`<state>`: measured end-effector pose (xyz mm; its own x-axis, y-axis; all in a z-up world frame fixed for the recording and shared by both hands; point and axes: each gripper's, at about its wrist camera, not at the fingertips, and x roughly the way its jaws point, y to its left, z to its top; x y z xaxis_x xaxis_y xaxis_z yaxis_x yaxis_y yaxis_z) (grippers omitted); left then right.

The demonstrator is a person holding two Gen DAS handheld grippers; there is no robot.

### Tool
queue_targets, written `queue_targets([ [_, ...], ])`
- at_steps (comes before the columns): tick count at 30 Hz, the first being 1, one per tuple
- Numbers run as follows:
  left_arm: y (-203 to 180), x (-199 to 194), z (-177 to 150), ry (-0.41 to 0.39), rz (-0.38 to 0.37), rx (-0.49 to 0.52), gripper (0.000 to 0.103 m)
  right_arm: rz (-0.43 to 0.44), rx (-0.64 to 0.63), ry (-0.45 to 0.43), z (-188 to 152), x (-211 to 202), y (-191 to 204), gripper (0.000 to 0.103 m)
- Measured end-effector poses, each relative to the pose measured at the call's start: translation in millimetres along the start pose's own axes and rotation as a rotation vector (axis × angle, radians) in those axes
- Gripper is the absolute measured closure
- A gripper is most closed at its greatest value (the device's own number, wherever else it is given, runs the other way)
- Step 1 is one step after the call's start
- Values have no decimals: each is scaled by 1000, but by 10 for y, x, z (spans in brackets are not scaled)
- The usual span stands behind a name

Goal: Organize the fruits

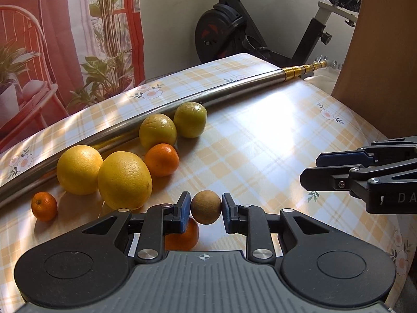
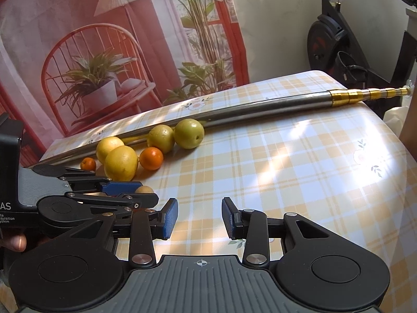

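Note:
My left gripper [image 1: 206, 212] is shut on a small round brown fruit [image 1: 206, 210], held just above the table; it also shows in the right wrist view [image 2: 144, 190]. An orange [image 1: 182, 237] lies under the left finger. Beyond it lie two large yellow citrus [image 1: 124, 180] [image 1: 79, 169], two small oranges [image 1: 161, 159] [image 1: 44, 206] and two green-yellow fruits [image 1: 157, 131] [image 1: 190, 120], in a row along a metal pole. My right gripper [image 2: 200, 217] is open and empty over the tablecloth, to the right of the left gripper [image 2: 117, 193].
A long steel pole [image 2: 260, 109] with a gold telescopic end lies across the checked tablecloth [image 2: 286, 182] behind the fruits. An exercise bike [image 1: 247, 26] stands beyond the table's far edge. A printed curtain [image 2: 104, 52] hangs at the back left.

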<state>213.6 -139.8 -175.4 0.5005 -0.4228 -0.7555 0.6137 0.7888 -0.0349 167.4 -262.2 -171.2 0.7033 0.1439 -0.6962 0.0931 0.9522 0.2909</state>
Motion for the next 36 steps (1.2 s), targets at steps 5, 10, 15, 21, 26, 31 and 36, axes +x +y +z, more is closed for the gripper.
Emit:
queue_targets([
  [5, 65, -356, -93, -50, -10, -60, 76, 7, 7, -12, 19, -46, -5, 68],
  [10, 259, -774, -246, -98, 4, -144, 76, 7, 1, -23, 40, -99, 12, 68],
  [15, 499, -1141, -468, -137, 59, -233, 76, 10, -5, -25, 35, -150, 29, 68],
  [21, 756, -1448, -758, -149, 162, -323, 76, 11, -12, -15, 54, -178, 74, 68],
  [26, 940, -1579, -874, -151, 238, -405, 76, 56, 21, -16, 158, -238, 101, 68],
  [31, 1058, -1636, -934, -170, 257, -477, 76, 38, -19, -55, 351, -255, 194, 67],
  [36, 995, -1601, -965, -180, 253, -472, 76, 12, -76, -89, 564, -88, 211, 67],
])
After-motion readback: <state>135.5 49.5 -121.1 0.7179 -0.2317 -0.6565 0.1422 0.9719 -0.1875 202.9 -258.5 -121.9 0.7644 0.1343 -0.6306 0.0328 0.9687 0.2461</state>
